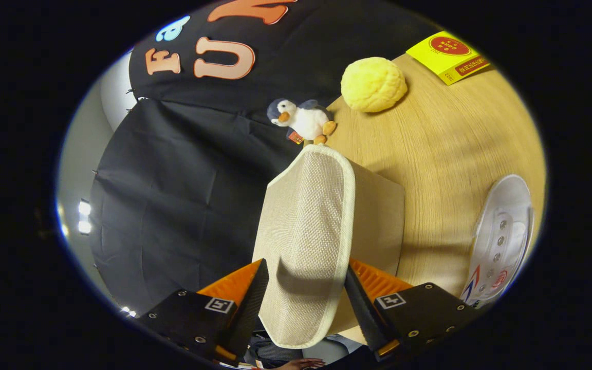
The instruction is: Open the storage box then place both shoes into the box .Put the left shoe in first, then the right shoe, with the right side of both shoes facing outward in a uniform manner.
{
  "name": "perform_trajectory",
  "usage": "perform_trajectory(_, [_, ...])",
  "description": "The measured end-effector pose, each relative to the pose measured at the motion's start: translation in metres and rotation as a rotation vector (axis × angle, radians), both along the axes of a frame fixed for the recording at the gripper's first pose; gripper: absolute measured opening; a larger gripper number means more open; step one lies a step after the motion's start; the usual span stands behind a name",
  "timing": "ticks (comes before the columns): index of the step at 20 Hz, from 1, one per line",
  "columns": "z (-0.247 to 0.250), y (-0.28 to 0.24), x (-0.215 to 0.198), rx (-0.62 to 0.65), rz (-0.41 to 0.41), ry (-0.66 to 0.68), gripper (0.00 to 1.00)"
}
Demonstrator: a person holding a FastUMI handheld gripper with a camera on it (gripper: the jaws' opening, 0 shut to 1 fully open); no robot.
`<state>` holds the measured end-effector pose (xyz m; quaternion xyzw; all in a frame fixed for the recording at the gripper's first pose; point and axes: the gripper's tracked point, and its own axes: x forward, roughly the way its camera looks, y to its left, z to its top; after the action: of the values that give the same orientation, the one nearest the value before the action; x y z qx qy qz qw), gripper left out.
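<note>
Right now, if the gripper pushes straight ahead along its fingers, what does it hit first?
The beige box lid: it already sits between the gripper's fingers and extends ahead. Beyond its far end is the plush penguin, though depth is unclear.

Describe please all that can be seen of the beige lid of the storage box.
The lid is a beige woven-fabric panel with rounded corners and a paler piped edge. It stands lifted away from the box, which sits on the wooden table. The hand-held gripper has one finger at each side of its near end; whether both press on it is unclear.
</note>
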<state>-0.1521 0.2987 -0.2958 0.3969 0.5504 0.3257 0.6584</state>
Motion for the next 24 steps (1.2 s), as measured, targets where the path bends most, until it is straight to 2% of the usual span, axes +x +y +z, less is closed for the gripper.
perform_trajectory(3, [0.027, -0.004, 0.001, 0.054, 0.000, -0.008, 0.71])
perform_trajectory(8, [0.087, 0.002, 0.000, 0.119, 0.037, -0.103, 0.48])
perform_trajectory(14, [0.140, 0.026, 0.016, 0.077, 0.068, -0.290, 0.18])
perform_trajectory(24, [0.192, 0.138, 0.017, 0.105, 0.192, -0.391, 0.17])
